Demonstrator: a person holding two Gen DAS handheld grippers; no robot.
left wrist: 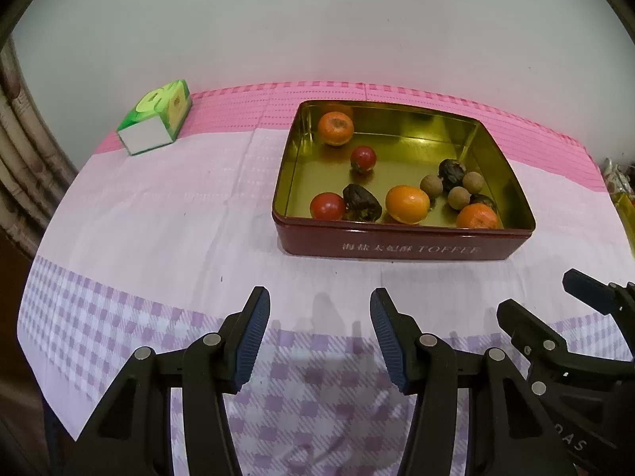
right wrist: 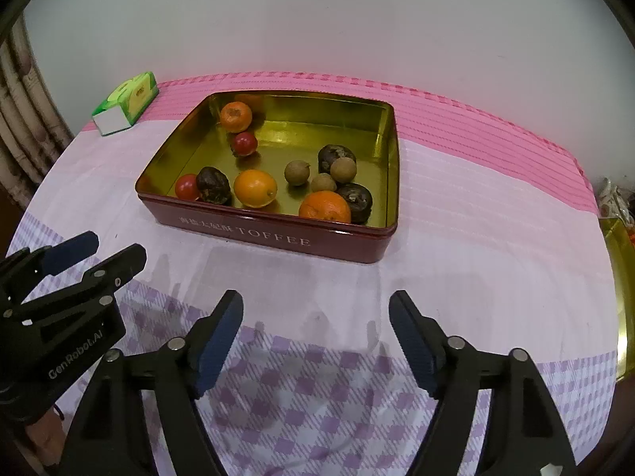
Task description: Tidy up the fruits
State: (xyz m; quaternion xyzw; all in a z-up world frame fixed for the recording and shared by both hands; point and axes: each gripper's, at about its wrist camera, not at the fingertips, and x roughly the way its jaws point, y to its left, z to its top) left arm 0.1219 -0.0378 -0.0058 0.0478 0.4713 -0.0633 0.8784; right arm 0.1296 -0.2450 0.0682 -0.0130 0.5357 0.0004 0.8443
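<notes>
A dark red tin (left wrist: 397,249) marked TOFFEE, gold inside, sits on the pink checked cloth; the right wrist view shows it as well (right wrist: 258,235). In it lie three orange fruits (left wrist: 407,204), two small red fruits (left wrist: 363,158), three dark wrinkled fruits (left wrist: 361,208) and three tan round longans (left wrist: 431,185). My left gripper (left wrist: 319,301) hovers open over the cloth in front of the tin, with nothing between its fingers. My right gripper (right wrist: 317,305) is wider open beside it, also empty. Each gripper shows in the other's view: right (left wrist: 537,295), left (right wrist: 117,248).
A green tissue box (left wrist: 156,123) lies at the far left of the table, near the white wall. A gold-coloured container (right wrist: 623,277) shows at the right edge. A curtain (right wrist: 24,119) hangs at the left. The cloth's near edge drops off below the grippers.
</notes>
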